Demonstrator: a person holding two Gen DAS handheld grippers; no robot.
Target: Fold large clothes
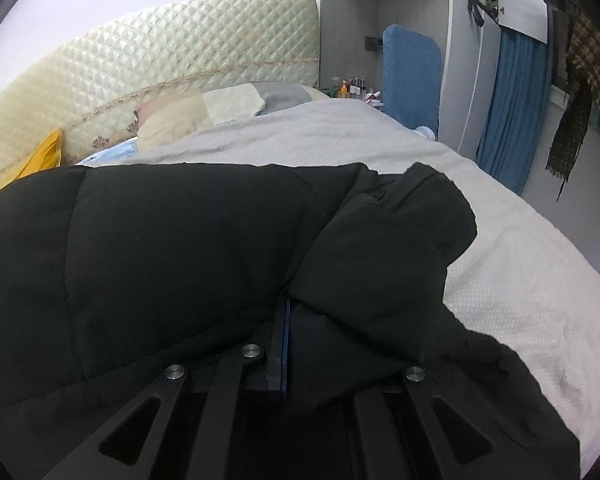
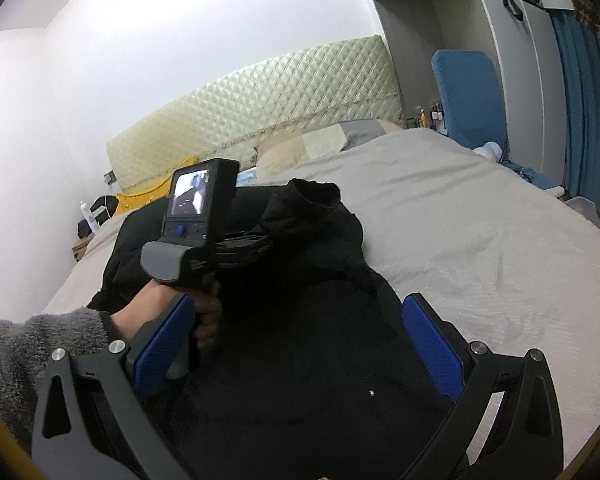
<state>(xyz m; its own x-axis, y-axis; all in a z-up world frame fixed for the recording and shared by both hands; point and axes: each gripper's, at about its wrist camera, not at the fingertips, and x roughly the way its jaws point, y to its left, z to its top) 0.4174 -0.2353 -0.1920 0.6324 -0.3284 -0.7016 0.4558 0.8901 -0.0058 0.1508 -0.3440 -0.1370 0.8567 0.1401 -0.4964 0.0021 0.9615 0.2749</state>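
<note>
A large black padded jacket point(image 1: 172, 248) lies on the bed's pale cover point(image 1: 520, 280). My left gripper point(image 1: 286, 312) is shut on a fold of the jacket, with black cloth draped over the right finger. In the right wrist view the left gripper's body point(image 2: 198, 216) is held up in a hand, with a bunch of jacket cloth point(image 2: 312, 208) lifted at its front. My right gripper point(image 2: 296, 340) is open and empty, low over the jacket point(image 2: 300, 380), its blue pads point(image 2: 432, 344) wide apart.
A quilted cream headboard point(image 1: 160, 48) and pillows point(image 1: 180, 116) are at the far end. A blue chair point(image 1: 410, 76), bottles point(image 1: 350, 90), a grey wardrobe and blue curtain point(image 1: 512, 108) stand at the right. Yellow cloth point(image 1: 40, 160) lies at the far left.
</note>
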